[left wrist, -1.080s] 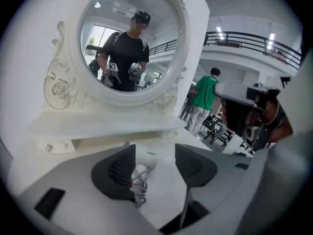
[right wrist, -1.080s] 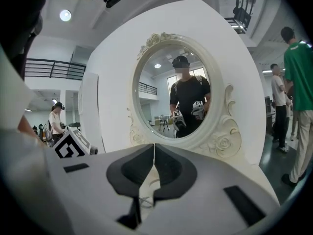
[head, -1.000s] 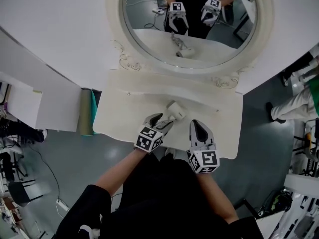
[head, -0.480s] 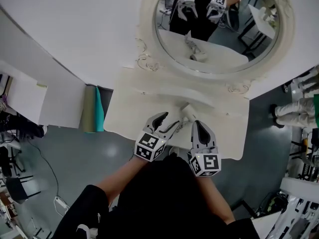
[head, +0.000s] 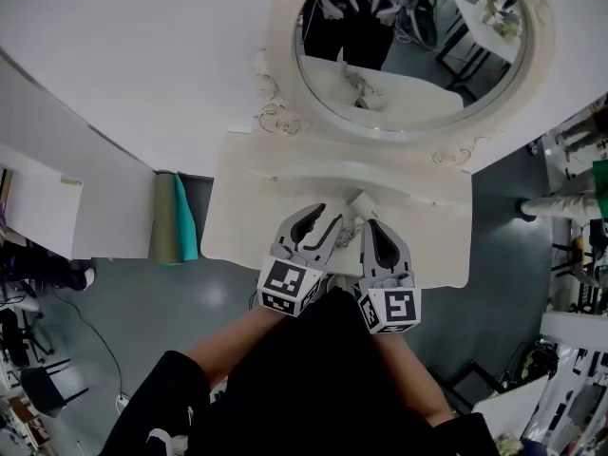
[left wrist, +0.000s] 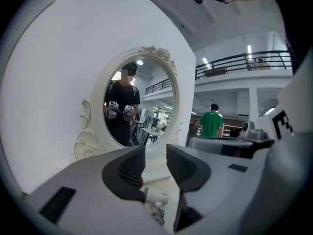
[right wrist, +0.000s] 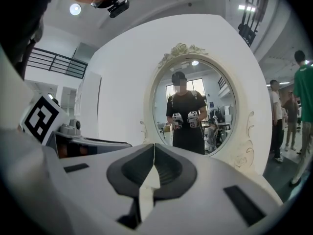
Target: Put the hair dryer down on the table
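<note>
The white hair dryer (head: pixel 359 203) lies on the white vanity table (head: pixel 247 207), its coiled cord (head: pixel 350 224) beside it. My left gripper (head: pixel 321 220) hangs above and just short of it, jaws part open and just been closing with nothing between them. In the left gripper view the hair dryer (left wrist: pixel 155 198) shows low down on the table, below the gap of the left gripper (left wrist: pixel 155 161). My right gripper (head: pixel 375 230) is alongside, right of the dryer, and the right gripper view shows the right gripper (right wrist: pixel 154 166) shut and empty, pads touching.
An oval mirror (head: pixel 408 55) in an ornate white frame stands at the table's back and reflects both grippers. A teal and olive roll (head: pixel 171 218) leans left of the table. A person in a green shirt (left wrist: pixel 211 123) stands far off; grey floor surrounds the table.
My left gripper has lifted off the hair dryer and its jaws have narrowed; the dryer stays on the table. Both grippers have risen and drawn closer together.
</note>
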